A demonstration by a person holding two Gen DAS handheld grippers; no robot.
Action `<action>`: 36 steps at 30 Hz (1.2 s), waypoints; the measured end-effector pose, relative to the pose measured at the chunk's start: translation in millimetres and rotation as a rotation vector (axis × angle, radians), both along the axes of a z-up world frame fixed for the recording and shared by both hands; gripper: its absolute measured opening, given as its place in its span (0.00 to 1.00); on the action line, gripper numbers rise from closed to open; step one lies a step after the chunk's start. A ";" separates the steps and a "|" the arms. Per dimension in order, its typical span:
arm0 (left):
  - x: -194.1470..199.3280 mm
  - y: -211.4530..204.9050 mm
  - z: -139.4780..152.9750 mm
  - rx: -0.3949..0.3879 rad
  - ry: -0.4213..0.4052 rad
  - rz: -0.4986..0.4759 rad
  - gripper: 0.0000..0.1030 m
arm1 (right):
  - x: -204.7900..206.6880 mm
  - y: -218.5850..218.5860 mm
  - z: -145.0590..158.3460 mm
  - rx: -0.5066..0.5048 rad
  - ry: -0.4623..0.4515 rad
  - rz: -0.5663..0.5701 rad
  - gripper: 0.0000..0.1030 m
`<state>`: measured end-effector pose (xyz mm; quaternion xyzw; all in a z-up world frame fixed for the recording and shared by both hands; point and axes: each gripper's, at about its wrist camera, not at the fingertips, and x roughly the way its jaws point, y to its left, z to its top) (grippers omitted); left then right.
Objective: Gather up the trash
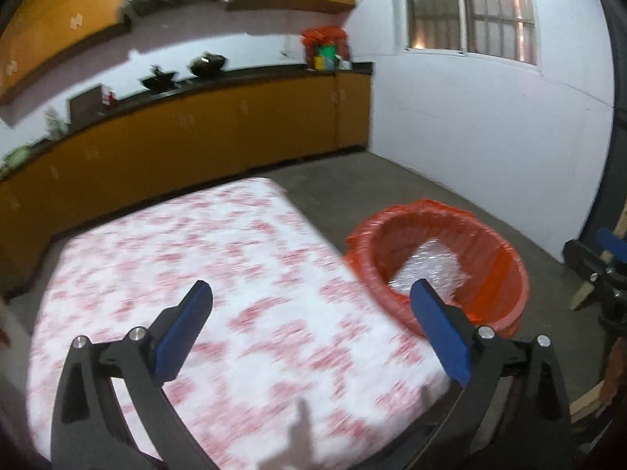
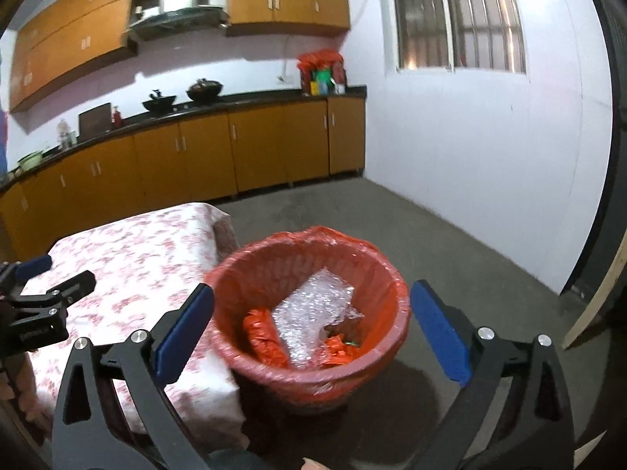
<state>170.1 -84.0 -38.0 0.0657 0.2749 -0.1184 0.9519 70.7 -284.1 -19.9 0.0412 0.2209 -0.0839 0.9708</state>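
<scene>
A red trash basket [image 2: 376, 356] lined with a red plastic bag stands on the floor right of the table; it also shows in the left wrist view [image 1: 493, 274]. Inside lie bubble wrap [image 2: 313, 313] and crumpled red wrappers [image 2: 264, 338]. My right gripper [image 2: 311, 293] is open and empty, held just above the basket's near side. My left gripper [image 1: 309, 293] is open and empty above the table [image 1: 196, 274], which has a white cloth with red flowers. The left gripper also shows at the left edge of the right wrist view [image 2: 51, 278].
Orange kitchen cabinets [image 2: 203, 156] with a dark counter run along the back wall, holding woks [image 2: 203, 90] and a red bag of items [image 2: 321, 70]. A white wall with a barred window [image 2: 458, 15] is on the right. Grey concrete floor [image 2: 431, 235] surrounds the basket.
</scene>
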 end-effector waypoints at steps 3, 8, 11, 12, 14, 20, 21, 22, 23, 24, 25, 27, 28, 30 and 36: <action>-26.1 22.7 5.9 0.015 -0.031 0.061 0.96 | -13.4 18.6 6.2 -0.008 -0.020 0.021 0.97; -63.7 49.4 17.5 0.011 -0.083 0.143 0.96 | -31.3 44.0 10.6 -0.009 -0.030 0.057 0.97; -84.6 61.3 22.4 0.001 -0.103 0.180 0.96 | -40.2 54.3 11.7 -0.006 -0.036 0.076 0.97; -90.1 64.3 23.2 0.002 -0.108 0.189 0.96 | -43.2 58.0 12.7 -0.008 -0.039 0.083 0.97; -102.1 69.7 25.9 0.002 -0.120 0.205 0.96 | -49.5 65.4 14.7 -0.018 -0.045 0.088 0.97; -129.1 83.0 30.6 -0.016 -0.139 0.241 0.96 | -66.1 81.1 21.7 -0.055 -0.071 0.081 0.97; -132.3 84.9 31.5 -0.020 -0.142 0.245 0.96 | -68.9 83.7 22.5 -0.056 -0.074 0.081 0.97; -136.9 87.6 32.9 -0.030 -0.148 0.248 0.96 | -71.1 85.6 23.7 -0.056 -0.077 0.082 0.97; -140.4 89.8 34.3 -0.038 -0.152 0.250 0.96 | -73.4 87.4 24.3 -0.056 -0.080 0.084 0.97; -143.6 90.9 35.3 -0.045 -0.156 0.251 0.96 | -75.0 89.2 25.2 -0.059 -0.081 0.084 0.97; -146.6 92.2 36.6 -0.049 -0.161 0.256 0.96 | -76.1 90.0 24.3 -0.061 -0.082 0.084 0.97; -151.6 93.9 39.1 -0.052 -0.170 0.260 0.96 | -80.1 93.4 24.6 -0.067 -0.082 0.086 0.97; -154.6 94.7 40.2 -0.055 -0.176 0.261 0.96 | -81.3 94.6 24.7 -0.069 -0.083 0.086 0.97; -157.9 96.8 41.4 -0.060 -0.178 0.260 0.96 | -83.7 97.0 25.4 -0.076 -0.084 0.083 0.97; -164.6 99.4 43.2 -0.078 -0.180 0.255 0.96 | -89.1 100.2 26.7 -0.086 -0.085 0.075 0.97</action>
